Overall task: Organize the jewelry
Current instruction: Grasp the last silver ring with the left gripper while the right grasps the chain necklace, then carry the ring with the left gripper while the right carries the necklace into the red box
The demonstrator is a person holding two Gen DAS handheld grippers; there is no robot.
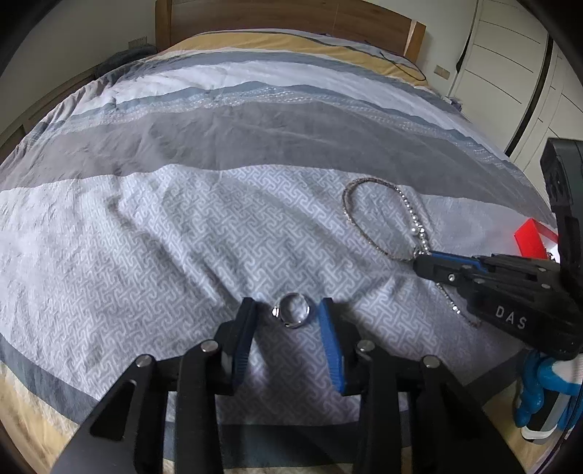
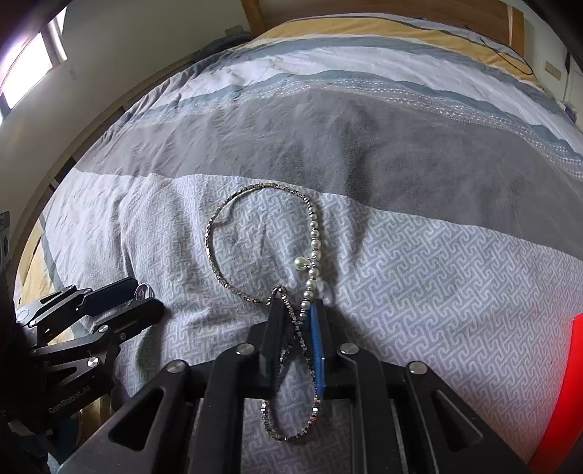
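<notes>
A silver ring [image 1: 291,310] lies on the patterned bedspread between the fingers of my left gripper [image 1: 288,310], which is open around it without touching. In the right wrist view the ring [image 2: 143,291] shows between the left gripper's fingers [image 2: 140,297]. A silver chain necklace with pearls [image 1: 379,218] lies in a loop on the bedspread to the right. My right gripper [image 2: 297,310] has its jaws nearly closed around the necklace [image 2: 233,251] where the strands cross; I cannot tell whether they pinch it. The right gripper also shows in the left wrist view [image 1: 424,260].
The bed [image 1: 255,146] has a striped grey, white and yellow cover and a wooden headboard [image 1: 291,22]. A red box [image 1: 533,237] sits at the right edge, also seen in the right wrist view [image 2: 568,383]. White cabinets [image 1: 510,54] stand at the right.
</notes>
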